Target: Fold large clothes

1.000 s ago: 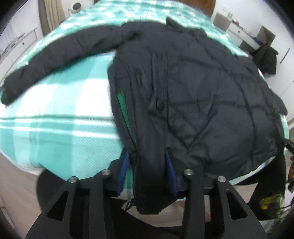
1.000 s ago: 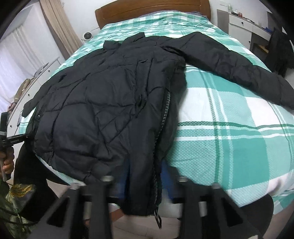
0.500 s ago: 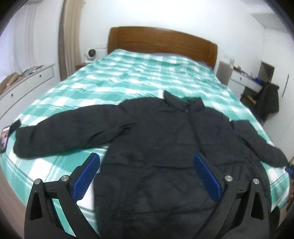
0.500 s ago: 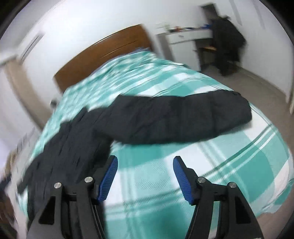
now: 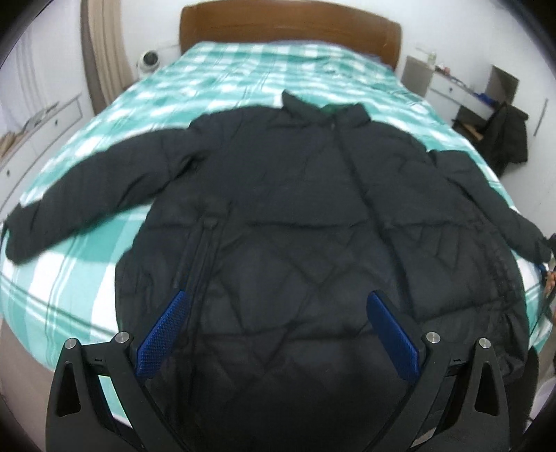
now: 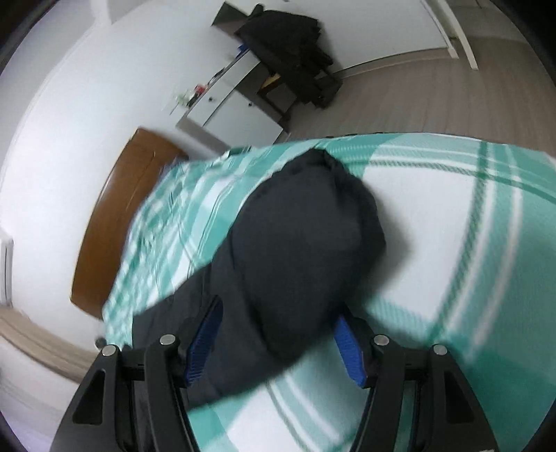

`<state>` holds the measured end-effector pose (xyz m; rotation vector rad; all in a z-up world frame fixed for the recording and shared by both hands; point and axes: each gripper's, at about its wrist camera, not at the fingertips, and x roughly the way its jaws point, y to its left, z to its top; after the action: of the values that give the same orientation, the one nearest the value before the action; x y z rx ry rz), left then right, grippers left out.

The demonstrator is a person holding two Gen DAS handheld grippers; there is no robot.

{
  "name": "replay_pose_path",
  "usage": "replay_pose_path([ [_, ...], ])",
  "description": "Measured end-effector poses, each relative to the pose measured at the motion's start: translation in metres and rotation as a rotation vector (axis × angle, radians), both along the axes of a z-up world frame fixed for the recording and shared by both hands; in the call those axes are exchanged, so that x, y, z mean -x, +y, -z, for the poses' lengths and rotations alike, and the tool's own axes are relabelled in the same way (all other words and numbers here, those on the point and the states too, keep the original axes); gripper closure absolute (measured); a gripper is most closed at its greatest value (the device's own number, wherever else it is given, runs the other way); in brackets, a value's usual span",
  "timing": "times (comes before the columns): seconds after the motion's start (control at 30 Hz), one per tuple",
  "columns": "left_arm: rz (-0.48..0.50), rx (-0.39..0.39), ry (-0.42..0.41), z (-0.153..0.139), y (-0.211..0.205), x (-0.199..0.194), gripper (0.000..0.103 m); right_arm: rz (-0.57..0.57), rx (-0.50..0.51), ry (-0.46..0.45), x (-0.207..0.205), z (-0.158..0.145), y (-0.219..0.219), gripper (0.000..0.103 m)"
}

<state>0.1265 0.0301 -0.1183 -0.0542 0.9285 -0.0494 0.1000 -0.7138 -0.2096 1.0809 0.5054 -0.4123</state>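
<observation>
A black quilted jacket (image 5: 295, 208) lies front up on the green-checked bed (image 5: 243, 76), collar toward the headboard and both sleeves spread out. My left gripper (image 5: 278, 330) hovers over the jacket's lower hem. It is wide open, and its blue pads (image 5: 163, 333) touch nothing. In the rolled, blurred right wrist view, the jacket's right sleeve (image 6: 302, 243) lies on the bedspread (image 6: 451, 226) and runs back between the jaws of my right gripper (image 6: 278, 344). That gripper stands open around the sleeve, the same width as before, with the cuff end pointing away.
A wooden headboard (image 5: 288, 24) closes the far end of the bed. On the right, a dark coat (image 6: 288, 52) hangs over a chair at a white desk (image 5: 451, 87). White drawers (image 5: 34, 132) line the left wall. Wood floor (image 6: 434, 97) lies beyond the bed's right edge.
Both grippers let go of the jacket's hem. The left opened wide and drew back above the hem. The right swung to the right sleeve and rolled over, and the sleeve now lies between its jaws.
</observation>
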Motion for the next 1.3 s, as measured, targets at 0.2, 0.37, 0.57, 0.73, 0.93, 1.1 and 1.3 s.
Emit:
replay_pose_path([
  [0.2, -0.033, -0.044, 0.009, 0.008, 0.009, 0.009, 0.001, -0.022, 0.153, 0.038, -0.021, -0.031, 0.010, 0.091],
  [0.37, -0.041, -0.045, 0.034, 0.017, 0.017, 0.008, 0.001, -0.244, 0.492, -0.068, -0.029, -0.130, 0.078, 0.091],
  [0.57, -0.071, 0.018, 0.019, 0.012, 0.023, 0.004, 0.001, -0.634, 0.810, -0.227, -0.051, -0.222, 0.222, 0.092],
  [0.73, -0.076, 0.021, 0.005, 0.007, 0.028, 0.008, 0.001, -0.936, 0.907, -0.236, -0.062, -0.207, 0.335, 0.092],
  [0.93, -0.087, 0.079, 0.033, 0.011, 0.038, 0.009, 0.001, -1.184, 0.915, -0.123, -0.057, -0.127, 0.425, 0.091],
  [1.1, -0.073, 0.104, 0.058, 0.016, 0.033, 0.006, 0.001, -1.346, 0.873, -0.031, -0.043, -0.071, 0.460, 0.008],
  [1.3, 0.052, 0.255, 0.038, 0.001, 0.008, -0.005, 0.001, -1.344, 0.923, -0.114, -0.003, -0.083, 0.457, 0.000],
])
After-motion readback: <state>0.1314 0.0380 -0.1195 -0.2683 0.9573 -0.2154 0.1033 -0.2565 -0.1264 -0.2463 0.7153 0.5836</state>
